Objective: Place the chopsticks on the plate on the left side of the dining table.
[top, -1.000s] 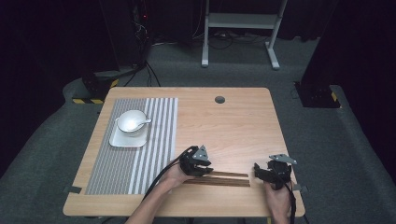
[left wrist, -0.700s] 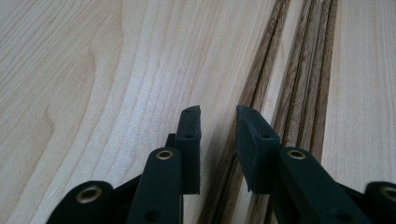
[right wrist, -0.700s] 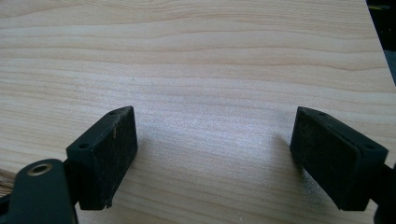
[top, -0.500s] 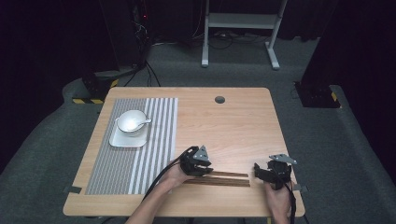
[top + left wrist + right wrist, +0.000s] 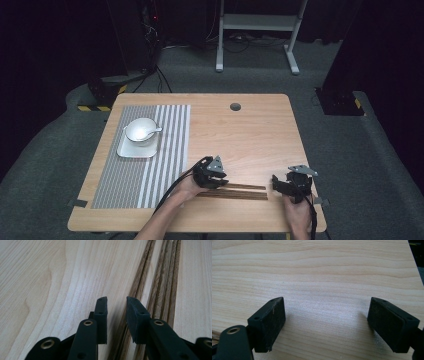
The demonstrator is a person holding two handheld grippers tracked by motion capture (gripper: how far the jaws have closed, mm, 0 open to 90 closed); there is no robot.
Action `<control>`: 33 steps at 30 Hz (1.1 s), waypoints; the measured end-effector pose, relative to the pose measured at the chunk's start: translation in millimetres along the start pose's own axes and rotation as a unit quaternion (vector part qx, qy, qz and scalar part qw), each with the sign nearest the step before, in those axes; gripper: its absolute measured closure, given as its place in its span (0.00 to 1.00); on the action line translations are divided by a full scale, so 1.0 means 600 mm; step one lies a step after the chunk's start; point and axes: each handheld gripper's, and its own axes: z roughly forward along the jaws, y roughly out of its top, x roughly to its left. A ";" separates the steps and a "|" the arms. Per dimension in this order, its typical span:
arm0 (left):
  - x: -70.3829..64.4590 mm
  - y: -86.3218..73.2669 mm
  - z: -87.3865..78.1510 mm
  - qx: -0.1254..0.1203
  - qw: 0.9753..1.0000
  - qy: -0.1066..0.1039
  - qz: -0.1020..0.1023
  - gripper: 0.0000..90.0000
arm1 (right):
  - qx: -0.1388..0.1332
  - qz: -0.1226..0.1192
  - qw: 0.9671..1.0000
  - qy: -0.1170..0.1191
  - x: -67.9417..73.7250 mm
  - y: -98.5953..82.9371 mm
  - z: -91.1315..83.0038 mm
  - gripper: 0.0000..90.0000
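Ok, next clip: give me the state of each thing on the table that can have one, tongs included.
Left tongs: jaws narrowly apart, down at the chopsticks' left end, not closed.
Right tongs: wide open, holding nothing, over bare wood.
Chopsticks: lying flat on the table, side by side.
Bowl: upright on the square plate, spoon inside.
Square plate: flat on the striped placemat.
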 end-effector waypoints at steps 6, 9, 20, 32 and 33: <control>-0.001 0.002 0.003 -0.002 1.000 -0.002 -0.002 0.77 | 0.000 0.000 1.000 0.000 0.000 0.000 0.000 0.16; 0.000 0.003 0.003 -0.003 1.000 0.000 -0.003 0.77 | 0.000 0.000 1.000 0.000 0.000 0.000 0.000 0.16; -0.003 0.005 0.004 0.001 1.000 0.004 0.004 0.75 | 0.000 0.000 1.000 0.000 0.000 0.000 0.000 0.16; -0.001 0.006 0.008 0.007 1.000 0.006 0.006 0.74 | 0.000 0.000 1.000 0.000 0.000 0.000 0.000 0.16; -0.001 0.006 0.008 0.007 1.000 0.006 0.006 0.74 | 0.000 0.000 1.000 0.000 0.000 0.000 0.000 0.16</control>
